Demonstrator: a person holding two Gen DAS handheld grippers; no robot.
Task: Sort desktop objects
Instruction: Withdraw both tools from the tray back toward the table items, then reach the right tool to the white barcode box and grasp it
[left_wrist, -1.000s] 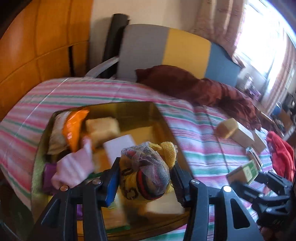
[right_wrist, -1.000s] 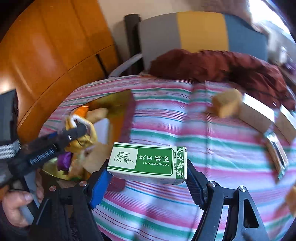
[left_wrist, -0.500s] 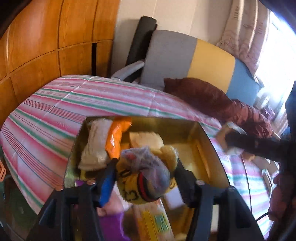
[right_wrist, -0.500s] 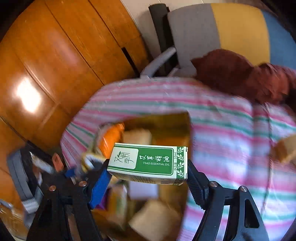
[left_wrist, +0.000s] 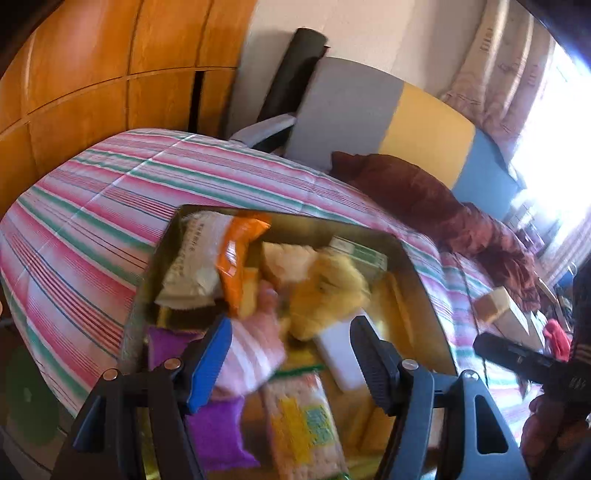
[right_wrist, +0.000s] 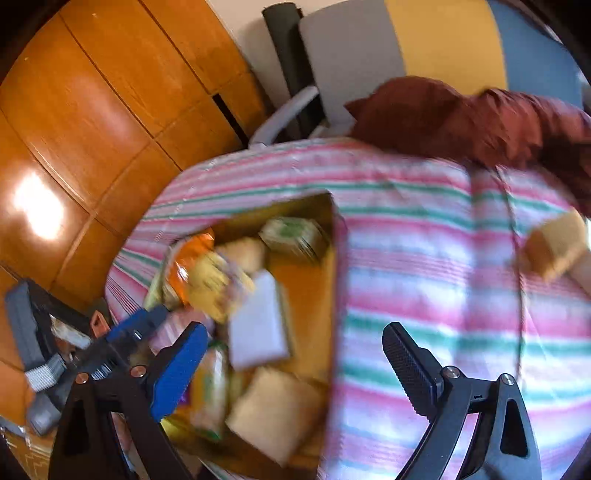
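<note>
Both the left gripper (left_wrist: 291, 354) and right gripper (right_wrist: 291, 363) hovered with jaws spread and empty over the gold rectangular tin (left_wrist: 424, 288), where the green-and-white carton (right_wrist: 293, 236) lay flat, its long axis along the tin's far wall.

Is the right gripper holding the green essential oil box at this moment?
No: the right gripper is open with nothing between its fingers, and the green box lies in the gold tray.
</note>
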